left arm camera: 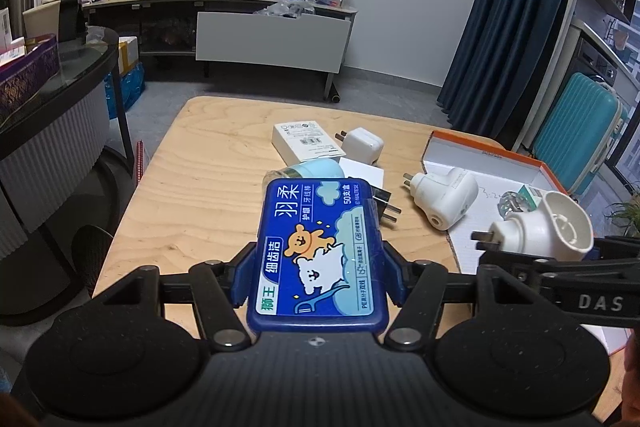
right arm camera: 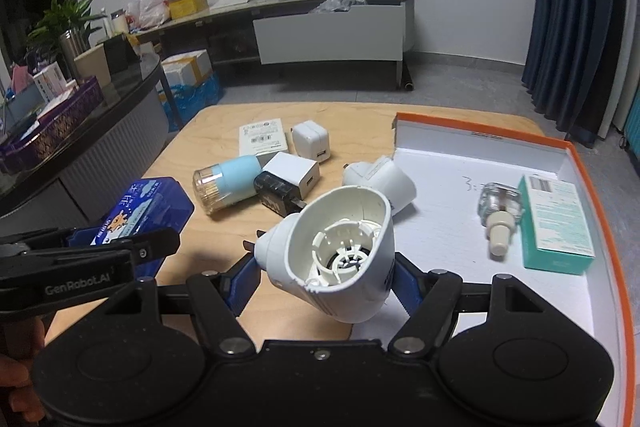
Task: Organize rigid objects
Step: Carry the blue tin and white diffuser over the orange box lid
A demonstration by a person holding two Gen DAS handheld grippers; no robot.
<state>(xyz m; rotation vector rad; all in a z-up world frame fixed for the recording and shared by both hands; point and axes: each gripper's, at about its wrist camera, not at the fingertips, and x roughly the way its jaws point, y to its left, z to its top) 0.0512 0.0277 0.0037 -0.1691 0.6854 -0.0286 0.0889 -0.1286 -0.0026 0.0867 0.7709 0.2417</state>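
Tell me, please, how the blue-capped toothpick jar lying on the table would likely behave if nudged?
The toothpick jar lies on its side and looks round, so it would probably roll across the wooden table. Its clear plastic body looks rigid and likely light. It touches the black charger, which may block it on that side.

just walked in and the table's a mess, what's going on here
A person is sorting small items with a handheld gripper in each hand. The left gripper is clamped on a blue floss-pick box. The right gripper holds a white plug-in device above the table edge, beside the orange-rimmed tray. The tray already holds a small glass bottle and a teal carton. Chargers and a toothpick jar lie on the wooden table.
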